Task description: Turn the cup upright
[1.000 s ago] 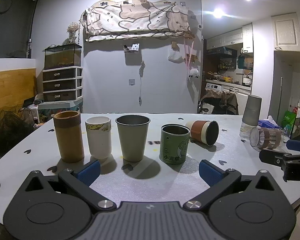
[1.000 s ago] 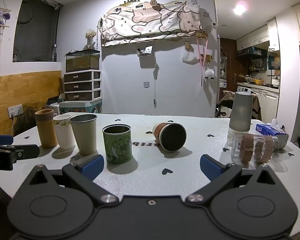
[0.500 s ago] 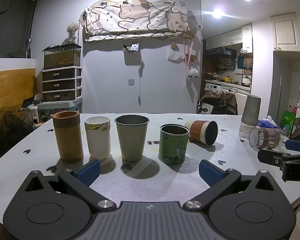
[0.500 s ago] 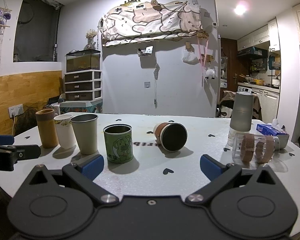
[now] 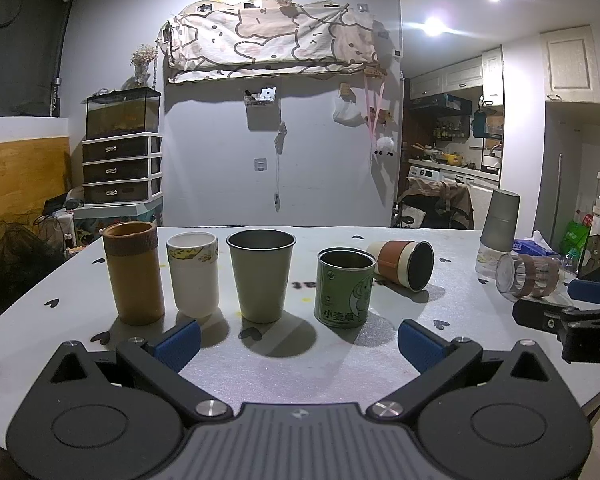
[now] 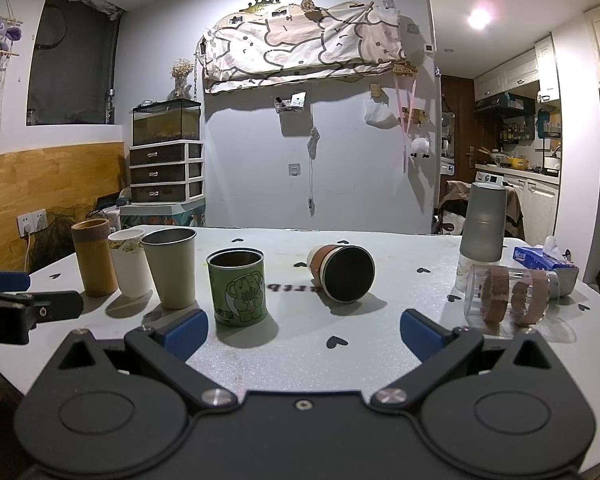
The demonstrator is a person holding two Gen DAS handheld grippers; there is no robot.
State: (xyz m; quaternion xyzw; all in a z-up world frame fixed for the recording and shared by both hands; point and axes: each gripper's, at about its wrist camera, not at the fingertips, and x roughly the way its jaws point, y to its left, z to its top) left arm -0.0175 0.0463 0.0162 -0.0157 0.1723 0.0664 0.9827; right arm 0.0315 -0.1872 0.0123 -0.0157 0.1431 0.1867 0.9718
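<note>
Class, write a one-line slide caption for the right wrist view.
Open right gripper faces a tipped brown cup beside four upright cups on the table.

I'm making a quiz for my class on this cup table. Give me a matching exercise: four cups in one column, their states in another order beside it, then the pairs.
Column 1
1. green tin
2. cup with the brown sleeve
3. clear glass with brown bands
4. grey cup

Column 2
a. on its side, dark mouth toward the camera
b. upside down on top of another cup
c. upright, mouth open upward
d. on its side at the table's right end

Pairs: 1-c, 2-a, 3-d, 4-b
</note>
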